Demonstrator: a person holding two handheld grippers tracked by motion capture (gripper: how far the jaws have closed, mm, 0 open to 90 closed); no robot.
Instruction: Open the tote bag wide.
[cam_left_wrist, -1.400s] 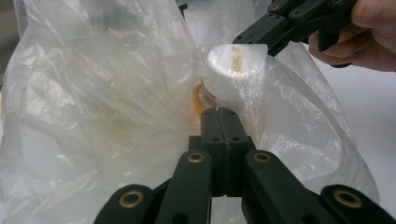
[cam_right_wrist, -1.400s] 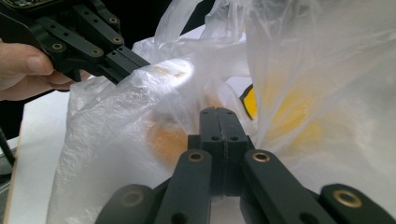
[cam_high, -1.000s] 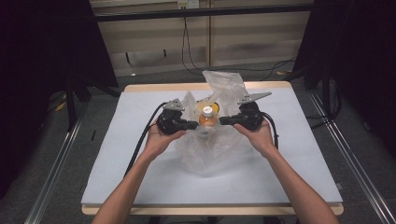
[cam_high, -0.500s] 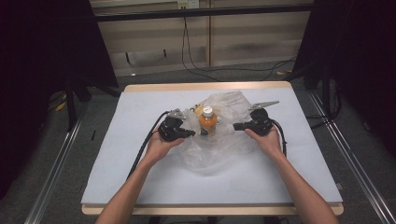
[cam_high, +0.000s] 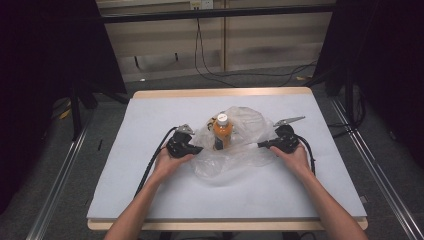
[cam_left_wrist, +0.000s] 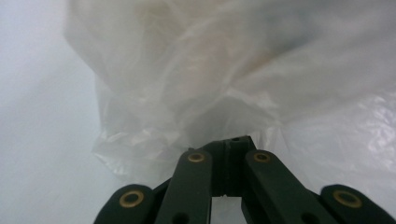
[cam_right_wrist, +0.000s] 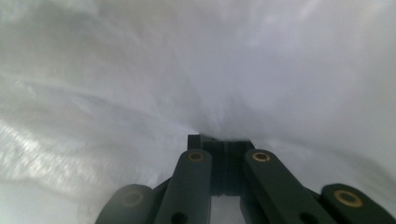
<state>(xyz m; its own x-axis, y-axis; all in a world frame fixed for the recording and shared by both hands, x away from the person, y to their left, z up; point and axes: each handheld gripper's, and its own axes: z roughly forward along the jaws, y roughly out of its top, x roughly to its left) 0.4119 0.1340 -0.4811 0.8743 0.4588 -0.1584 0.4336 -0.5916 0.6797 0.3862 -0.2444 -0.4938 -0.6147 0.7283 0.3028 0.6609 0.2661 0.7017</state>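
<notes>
A clear plastic bag (cam_high: 240, 150) lies crumpled on the white table (cam_high: 150, 200), spread low around an orange bottle (cam_high: 222, 132) with a white cap that stands upright in its middle. My left gripper (cam_high: 201, 148) is shut on the bag's left edge, and the film (cam_left_wrist: 187, 107) bunches right at its closed jaws. My right gripper (cam_high: 260, 145) is shut on the bag's right edge; the stretched film (cam_right_wrist: 187, 93) fans out from its closed jaws. The two grippers face each other across the bottle, low over the table.
The table's wooden far edge (cam_high: 220, 93) lies beyond the bag. Black cables (cam_high: 150, 165) trail from both grippers toward the person. Metal rails (cam_high: 380, 185) run along both sides of the table. Bare white surface stretches in front of the bag.
Both grippers have come down and moved apart, pulling the bag's sides outward. The bag has flattened around the bottle, whose cap and neck now stand exposed.
</notes>
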